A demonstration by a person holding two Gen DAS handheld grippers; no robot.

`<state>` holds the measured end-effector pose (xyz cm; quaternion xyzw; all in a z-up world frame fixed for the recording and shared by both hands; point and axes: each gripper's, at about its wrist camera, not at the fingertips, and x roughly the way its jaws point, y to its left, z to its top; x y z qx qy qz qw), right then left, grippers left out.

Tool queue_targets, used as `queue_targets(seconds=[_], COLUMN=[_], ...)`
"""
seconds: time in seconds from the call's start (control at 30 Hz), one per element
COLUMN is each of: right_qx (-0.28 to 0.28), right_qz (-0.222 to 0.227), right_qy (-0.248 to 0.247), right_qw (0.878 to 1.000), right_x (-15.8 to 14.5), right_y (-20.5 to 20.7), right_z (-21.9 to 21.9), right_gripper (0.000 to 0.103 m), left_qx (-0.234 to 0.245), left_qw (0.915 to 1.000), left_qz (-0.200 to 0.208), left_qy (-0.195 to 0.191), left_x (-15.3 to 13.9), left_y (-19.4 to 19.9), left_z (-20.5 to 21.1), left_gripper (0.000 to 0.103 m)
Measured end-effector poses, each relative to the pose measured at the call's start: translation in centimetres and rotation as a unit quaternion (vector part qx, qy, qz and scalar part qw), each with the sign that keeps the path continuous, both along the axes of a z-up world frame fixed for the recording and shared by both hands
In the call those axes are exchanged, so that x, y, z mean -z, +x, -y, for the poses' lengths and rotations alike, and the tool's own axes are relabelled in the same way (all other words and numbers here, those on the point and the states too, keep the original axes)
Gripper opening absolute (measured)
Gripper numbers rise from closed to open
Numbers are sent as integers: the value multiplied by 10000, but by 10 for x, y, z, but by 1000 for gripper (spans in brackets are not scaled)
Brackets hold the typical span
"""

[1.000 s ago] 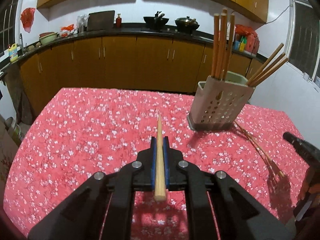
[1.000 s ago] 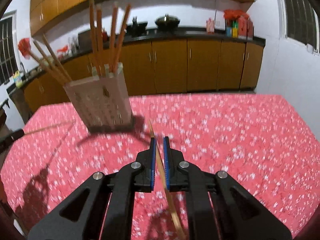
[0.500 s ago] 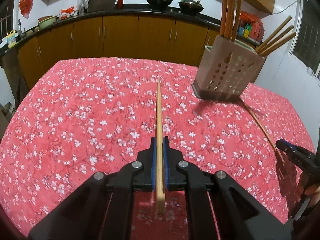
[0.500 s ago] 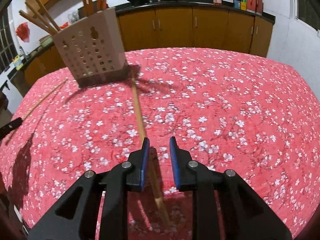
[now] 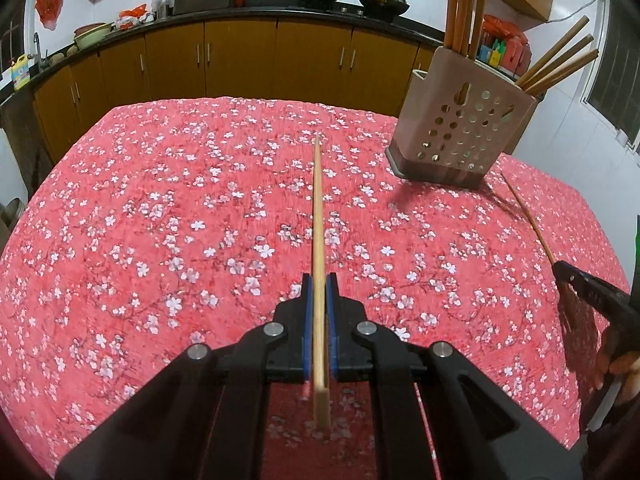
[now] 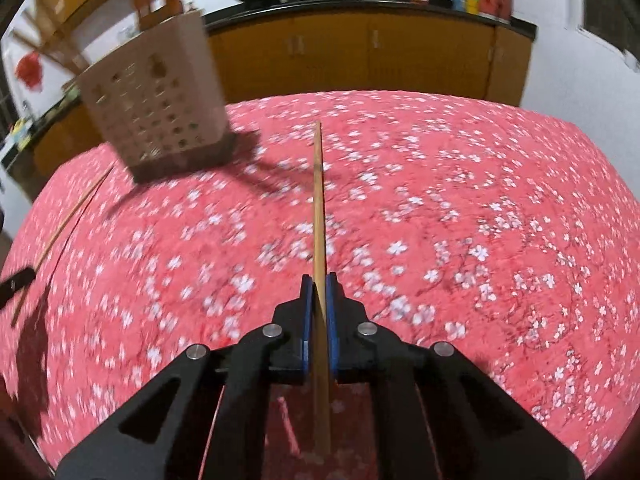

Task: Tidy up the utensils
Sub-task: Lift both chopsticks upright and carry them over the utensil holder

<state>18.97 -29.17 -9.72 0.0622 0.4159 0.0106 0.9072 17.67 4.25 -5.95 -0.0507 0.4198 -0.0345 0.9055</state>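
My left gripper (image 5: 319,286) is shut on a wooden chopstick (image 5: 317,208) that points forward over the red floral tablecloth (image 5: 180,208). My right gripper (image 6: 319,286) is shut on another wooden chopstick (image 6: 317,200), also pointing forward. A beige perforated utensil holder (image 5: 460,120) with several chopsticks in it stands at the far right of the left wrist view. It also shows blurred at the upper left of the right wrist view (image 6: 154,100). The right gripper appears at the right edge of the left wrist view (image 5: 592,292), touching one end of a loose chopstick (image 5: 528,216).
The loose chopstick also shows at the left of the right wrist view (image 6: 68,216). Brown kitchen cabinets (image 5: 240,60) and a dark counter with woks stand behind the table. A white wall and a window lie to the right.
My right gripper was open beside a chopstick lying on the cloth and has now shut on it. The left gripper came lower and nearer the table with its chopstick.
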Motion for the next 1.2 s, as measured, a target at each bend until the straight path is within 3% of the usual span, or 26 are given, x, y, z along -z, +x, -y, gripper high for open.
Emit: queue_targets(seconds=[0.47,0.57,0.8,1.2], right_qx=[14,24,61,251], right_qz=[8,63,773,1880], right_qy=[-92,-80,19,169], right_qw=[10000,9999,9970,9817], right_x=[1,-4,-52,-113], right_y=[0,-4,-25,-48], right_z=[-1,1,7,13], right_gripper=[7,7,7,7], left_qx=[-40,-77,-180,-130], left_qw=[9998,9999,9981,9858], left_qz=[-128,37,574,1643], left_qy=[-119,-72,-110,-308], left_x=[12,0,-41,-115], left_y=[4,-1,-9,-28], left_z=[-2,-7,-14,-11], left_gripper=[8,8,8,8])
